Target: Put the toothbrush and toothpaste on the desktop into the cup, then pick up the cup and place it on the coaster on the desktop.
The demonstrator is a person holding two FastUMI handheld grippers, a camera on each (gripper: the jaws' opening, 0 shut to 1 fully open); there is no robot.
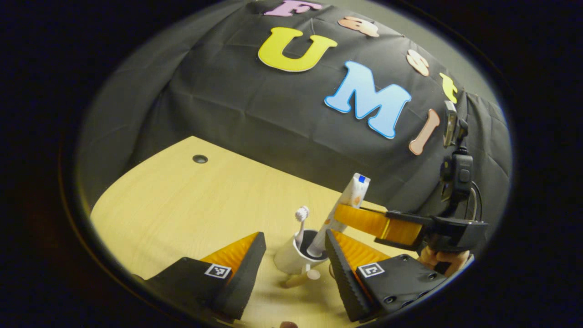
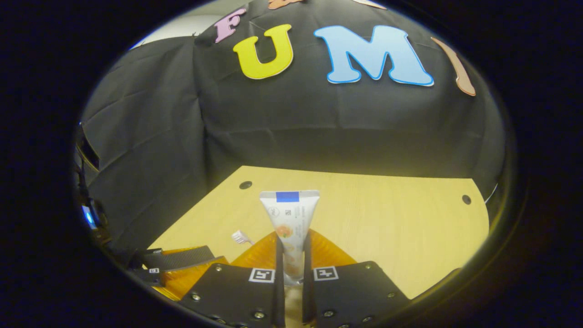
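Standing in one cup (image 1: pixel 291 259) are one toothbrush (image 1: pixel 301 218) and one toothpaste (image 2: pixel 289 223), clamped by the right hand-held gripper (image 2: pixel 291 255); the left hand-held gripper (image 1: pixel 294 264) gapes apart.

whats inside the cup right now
The toothbrush stands in the cup, bristles up. The toothpaste has its lower end in the cup too, with the right gripper shut on it. The cup's bottom is hidden.
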